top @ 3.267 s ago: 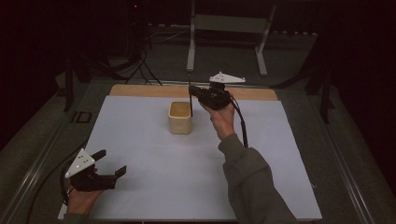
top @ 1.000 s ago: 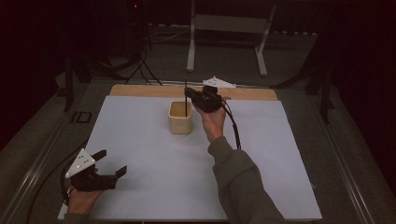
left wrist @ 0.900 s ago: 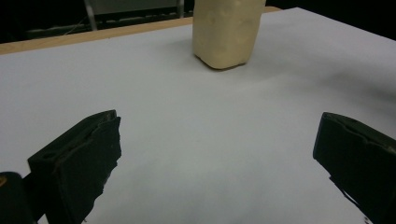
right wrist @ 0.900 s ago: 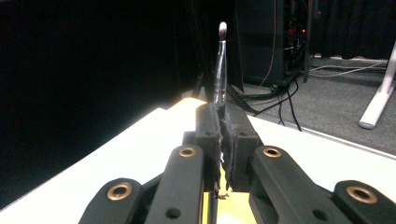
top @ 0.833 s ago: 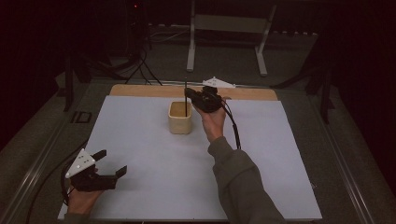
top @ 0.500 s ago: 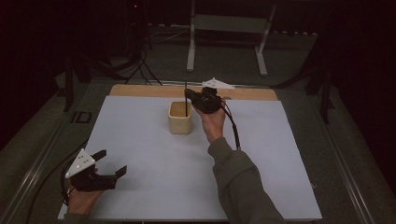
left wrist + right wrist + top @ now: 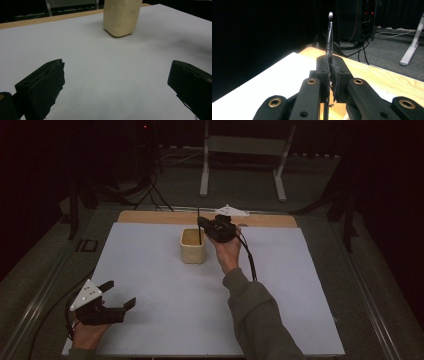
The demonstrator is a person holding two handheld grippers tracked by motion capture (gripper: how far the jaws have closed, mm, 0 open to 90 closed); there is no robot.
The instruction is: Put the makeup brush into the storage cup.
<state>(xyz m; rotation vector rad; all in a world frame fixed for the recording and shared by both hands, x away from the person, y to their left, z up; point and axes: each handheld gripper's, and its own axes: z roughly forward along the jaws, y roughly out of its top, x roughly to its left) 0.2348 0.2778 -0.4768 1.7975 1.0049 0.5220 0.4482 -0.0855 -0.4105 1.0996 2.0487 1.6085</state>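
The right tongs (image 7: 201, 223) pinch a thin black brush (image 7: 329, 37) upright over the cream cup (image 7: 192, 246) — the left tongs (image 7: 120, 296) gape wide, holding nothing.

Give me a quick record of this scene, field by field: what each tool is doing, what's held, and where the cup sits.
Right tool: shut on a thin dark stick, held upright over the cup
Cup: beige, standing on the white sheet, toward the far side
Stick's lower end: inside the cup's opening
Left tool: open, holding nothing, near the sheet's near left corner
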